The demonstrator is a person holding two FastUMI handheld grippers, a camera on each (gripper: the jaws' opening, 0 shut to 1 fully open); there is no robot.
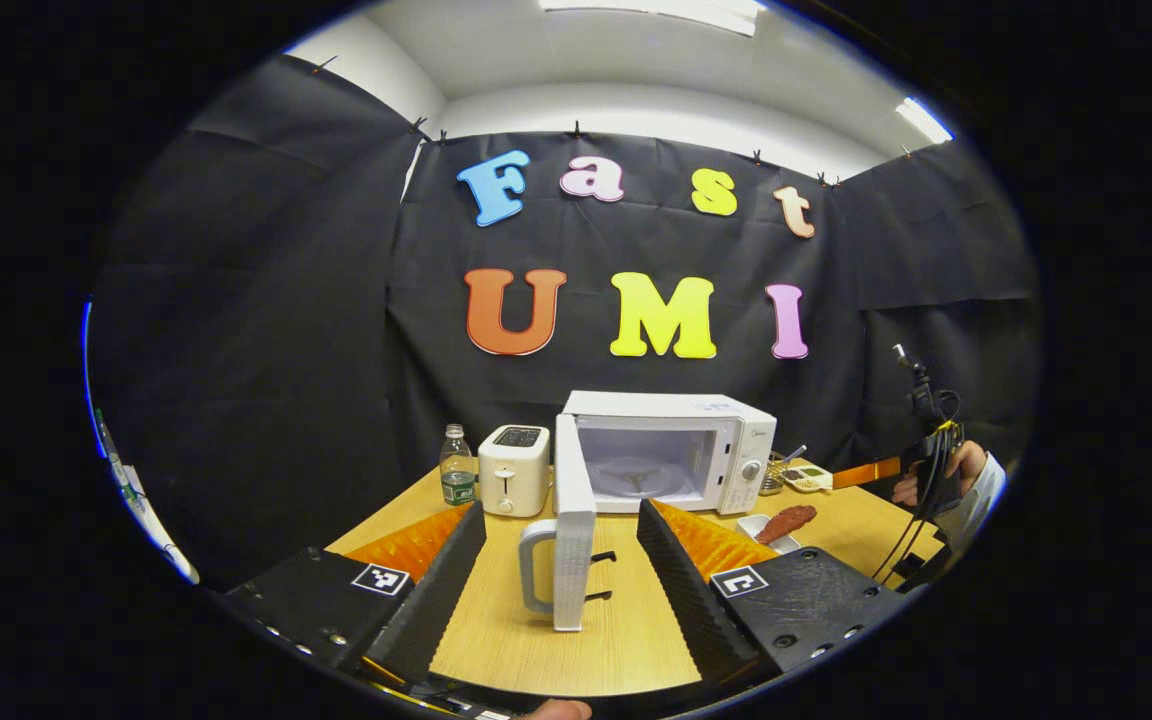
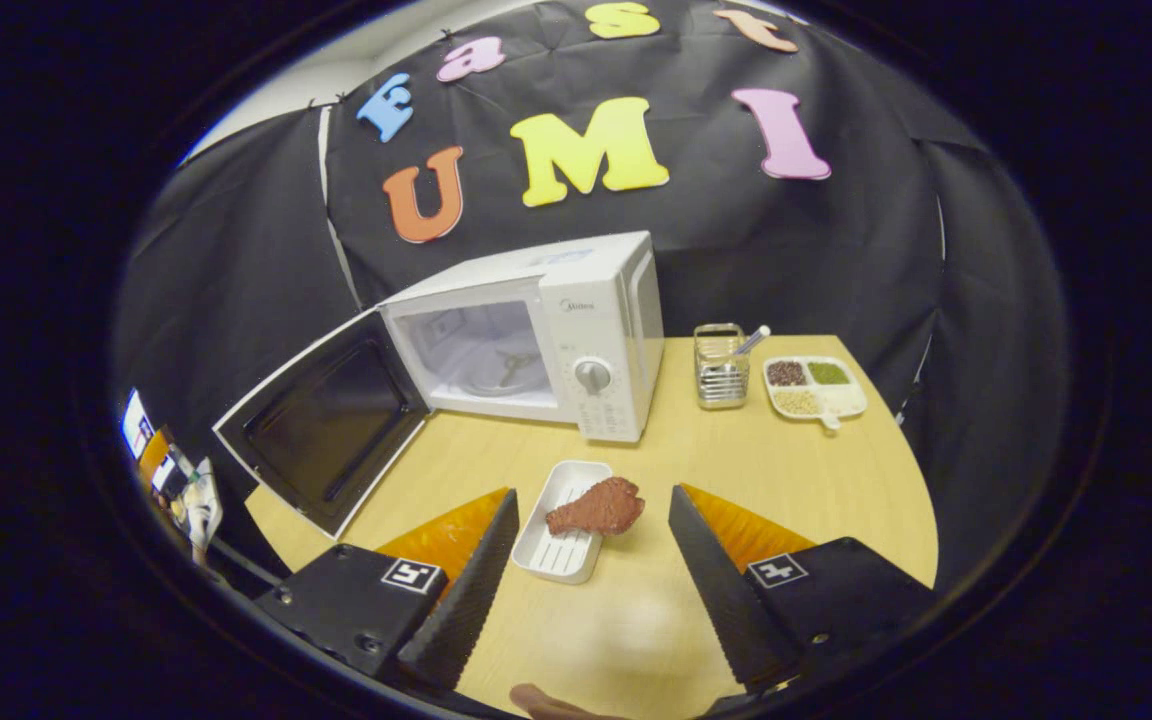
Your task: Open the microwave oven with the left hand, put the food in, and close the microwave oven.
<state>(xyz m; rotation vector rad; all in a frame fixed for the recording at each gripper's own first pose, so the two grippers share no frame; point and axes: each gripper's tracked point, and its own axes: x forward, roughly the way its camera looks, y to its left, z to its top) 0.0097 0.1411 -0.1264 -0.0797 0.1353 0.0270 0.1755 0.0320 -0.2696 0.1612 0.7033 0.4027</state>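
White microwave oven (image 2: 536, 330) door (image 2: 321, 435) swung open; brown drumstick-shaped food (image 2: 598, 507) on white ridged tray (image 2: 561, 530) between spread right gripper (image 2: 591, 560) jaws, ungrasped; left gripper (image 1: 561, 570) jaws also apart; loading, closing outstanding.

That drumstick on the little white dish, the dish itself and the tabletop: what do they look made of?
The reddish-brown drumstick looks like moulded plastic play food: uniform colour, smooth matte surface. The white rectangular ridged dish appears to be glossy plastic or ceramic; the pictures cannot settle which. The pale tabletop seems to be wood-look laminate, with fine even grain and a soft sheen.
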